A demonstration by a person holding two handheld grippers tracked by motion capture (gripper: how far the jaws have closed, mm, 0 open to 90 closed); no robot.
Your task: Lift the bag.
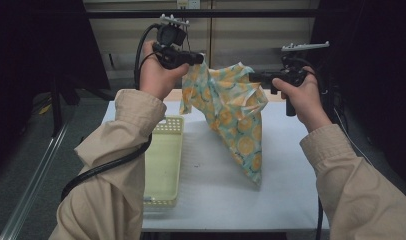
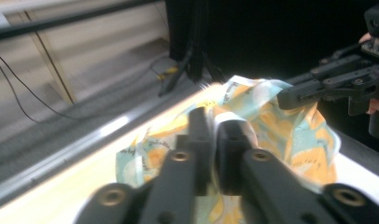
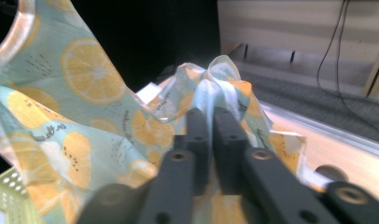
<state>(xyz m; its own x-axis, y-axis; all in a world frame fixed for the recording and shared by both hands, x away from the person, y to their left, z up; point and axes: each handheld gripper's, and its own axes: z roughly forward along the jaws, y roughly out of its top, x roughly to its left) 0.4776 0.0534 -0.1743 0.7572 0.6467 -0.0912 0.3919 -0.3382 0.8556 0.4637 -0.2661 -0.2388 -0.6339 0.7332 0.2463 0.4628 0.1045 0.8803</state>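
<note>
Jaws pinching lemon-print cloth (image 1: 231, 107), yellow basket (image 1: 163, 165) bare

Beige jacket sleeves (image 1: 116, 165) with gathered cuffs, lower left and right. Black pistol-grip grippers, left gripper (image 1: 200, 58), right gripper (image 1: 252, 77), grey three-cornered plates on top, thick black cables trailing; silver screws along jaws.

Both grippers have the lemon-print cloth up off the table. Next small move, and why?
Probably draw the left gripper and right gripper apart to stretch the top edge. Each pinches a bunched fold of the cloth, which sags crumpled between them, its lower tip touching the table.
</note>
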